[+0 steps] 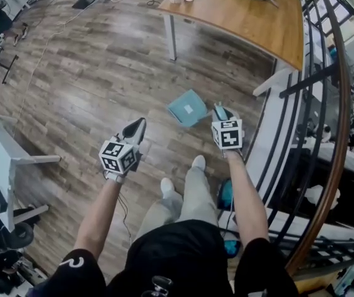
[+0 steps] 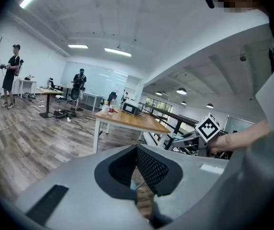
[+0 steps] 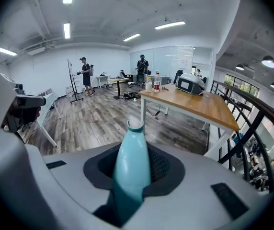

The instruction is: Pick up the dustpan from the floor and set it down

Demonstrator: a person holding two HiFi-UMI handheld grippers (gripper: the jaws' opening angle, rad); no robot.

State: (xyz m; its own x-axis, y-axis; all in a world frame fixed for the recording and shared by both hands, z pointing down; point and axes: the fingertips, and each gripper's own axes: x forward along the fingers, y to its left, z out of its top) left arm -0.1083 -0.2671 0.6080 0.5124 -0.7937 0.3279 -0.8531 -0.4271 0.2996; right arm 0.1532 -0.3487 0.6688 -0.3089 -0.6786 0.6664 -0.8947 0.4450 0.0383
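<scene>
Gripping the teal dustpan [image 1: 187, 107] by its round handle [image 3: 130, 169] in the right gripper [image 1: 220, 112] jaws, pan low near the wood floor [image 1: 103, 73], with left gripper [image 1: 138, 125] jaws closed on nothing. Probably light, stiff plastic with a slick handle, so best clamped mid-handle.

dustpan [image 1: 187, 108] — teal, floor [image 1: 103, 73] — brown woodgrain
</scene>
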